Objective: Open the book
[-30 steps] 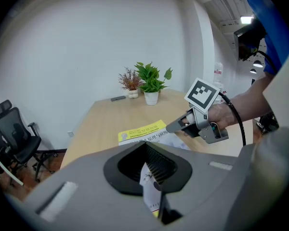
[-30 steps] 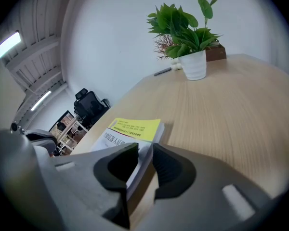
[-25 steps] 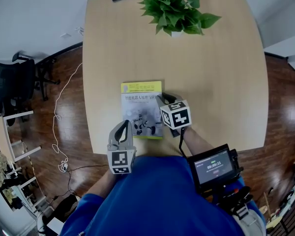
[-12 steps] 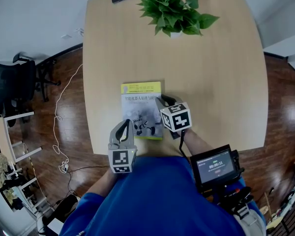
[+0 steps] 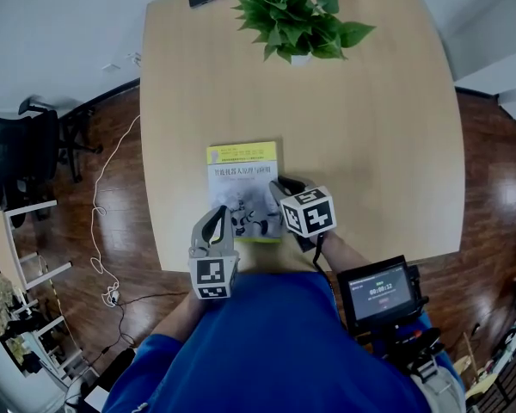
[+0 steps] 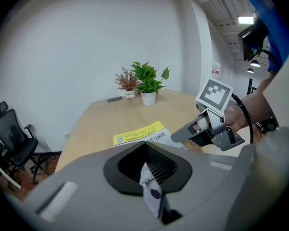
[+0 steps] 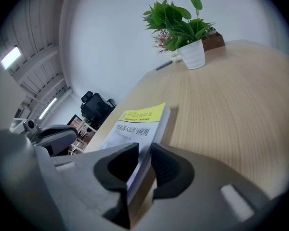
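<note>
A white pot (image 5: 301, 58) at the far end of the table (image 5: 378, 136) holds a green plant (image 5: 288, 11). The book (image 5: 243, 172) lies flat near the close edge (yellow band on top). The left gripper (image 5: 215, 224) pinches its near left corner. The right gripper (image 5: 280, 189) pinches its right edge. Like a moment ago, the book is closed and both grippers stay put.

Head view looks steeply down on the worktop (image 5: 370, 144). Both gripper views sit low and close, facing the plant (image 5: 292, 15); the book (image 5: 241, 188) is shared.
</note>
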